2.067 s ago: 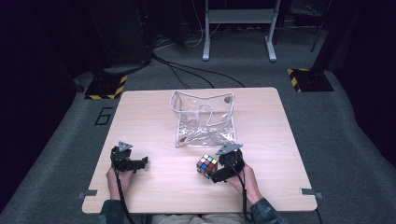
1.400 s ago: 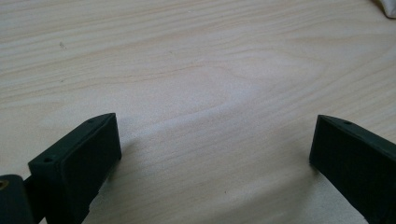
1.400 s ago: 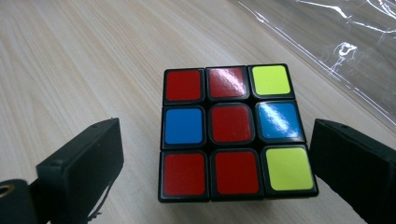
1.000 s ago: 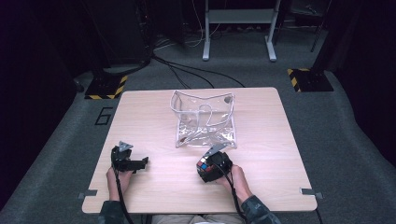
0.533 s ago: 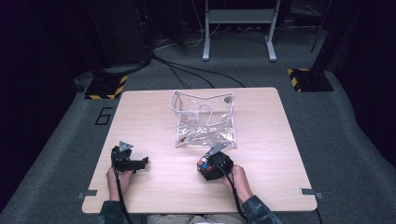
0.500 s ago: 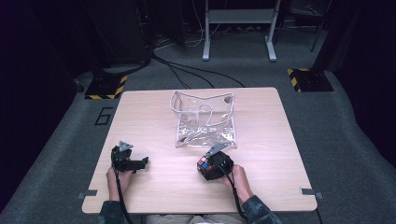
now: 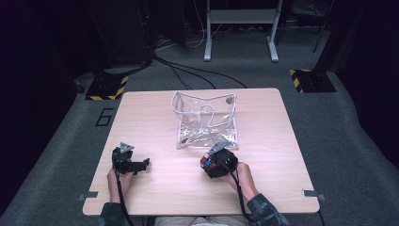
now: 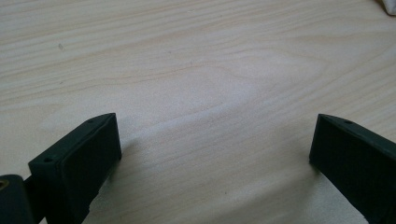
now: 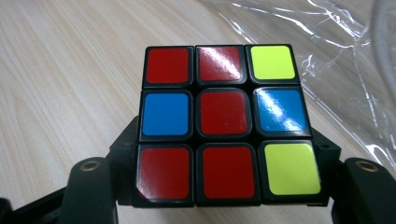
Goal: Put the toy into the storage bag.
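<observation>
Puzzle cube (image 9: 226, 123), three-by-three, black-framed: the face toward me in my right gripper view is mostly red, with two blue and two yellow stickers, set square and level, centre of frame. In the high view it (image 7: 208, 161) sits lower centre, just below the clear plastic bag (image 7: 204, 120)

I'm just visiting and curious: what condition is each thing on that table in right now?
Puzzle cube: scrambled, clamped between the right gripper's jaws, just above the table.
Right gripper: shut on the cube, jaws just closed in on it.
Left gripper: jaws wide open, nothing between them, low over the wood.
Clear plastic bag: standing, mouth open at the top, crinkled.
</observation>
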The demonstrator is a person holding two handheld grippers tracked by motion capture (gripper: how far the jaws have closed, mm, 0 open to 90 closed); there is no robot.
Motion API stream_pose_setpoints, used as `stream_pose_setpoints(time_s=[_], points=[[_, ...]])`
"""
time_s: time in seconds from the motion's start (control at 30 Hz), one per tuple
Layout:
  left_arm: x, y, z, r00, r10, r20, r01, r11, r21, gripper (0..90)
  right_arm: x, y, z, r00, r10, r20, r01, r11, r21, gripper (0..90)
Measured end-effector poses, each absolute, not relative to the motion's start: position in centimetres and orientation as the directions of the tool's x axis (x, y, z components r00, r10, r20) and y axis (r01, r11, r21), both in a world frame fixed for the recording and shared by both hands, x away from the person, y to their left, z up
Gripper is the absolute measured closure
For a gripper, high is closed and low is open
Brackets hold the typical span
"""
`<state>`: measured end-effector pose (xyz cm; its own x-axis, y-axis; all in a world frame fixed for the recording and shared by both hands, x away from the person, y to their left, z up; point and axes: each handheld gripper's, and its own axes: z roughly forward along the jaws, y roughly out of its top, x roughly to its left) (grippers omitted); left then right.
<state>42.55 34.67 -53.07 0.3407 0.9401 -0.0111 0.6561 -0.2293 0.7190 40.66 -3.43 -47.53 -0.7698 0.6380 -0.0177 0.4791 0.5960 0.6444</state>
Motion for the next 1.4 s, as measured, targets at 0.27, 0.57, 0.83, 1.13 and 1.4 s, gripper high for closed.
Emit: stream_pose_setpoints(time_s=[0.27,0.57,0.83,1.13,1.4], points=[[42.6,34.7,-53.1,0.342,0.940,-0.013,0.655,-0.229,0.720,1.9,40.9,-4.3,-46.6,-0.756,0.655,-0.008,0.486,0.570,0.663,33.2],[42.5,34.7,-53.1,0.342,0.940,-0.012,0.655,-0.229,0.720,1.9,41.1,-4.7,-45.5,-0.750,0.661,-0.012,0.481,0.559,0.676,33.2],[42.5,34.6,-53.1,0.341,0.940,-0.012,0.654,-0.229,0.721,2.0,41.5,-5.4,-44.6,-0.733,0.680,-0.019,0.484,0.542,0.687,33.2],[42.5,34.7,-53.1,0.343,0.939,-0.013,0.655,-0.229,0.720,2.1,41.8,-6.0,-43.5,-0.723,0.690,-0.033,0.478,0.535,0.696,33.2],[42.5,34.7,-53.1,0.342,0.940,-0.013,0.655,-0.228,0.721,2.0,42.1,-6.2,-42.7,-0.721,0.691,-0.049,0.469,0.539,0.700,33.2]])
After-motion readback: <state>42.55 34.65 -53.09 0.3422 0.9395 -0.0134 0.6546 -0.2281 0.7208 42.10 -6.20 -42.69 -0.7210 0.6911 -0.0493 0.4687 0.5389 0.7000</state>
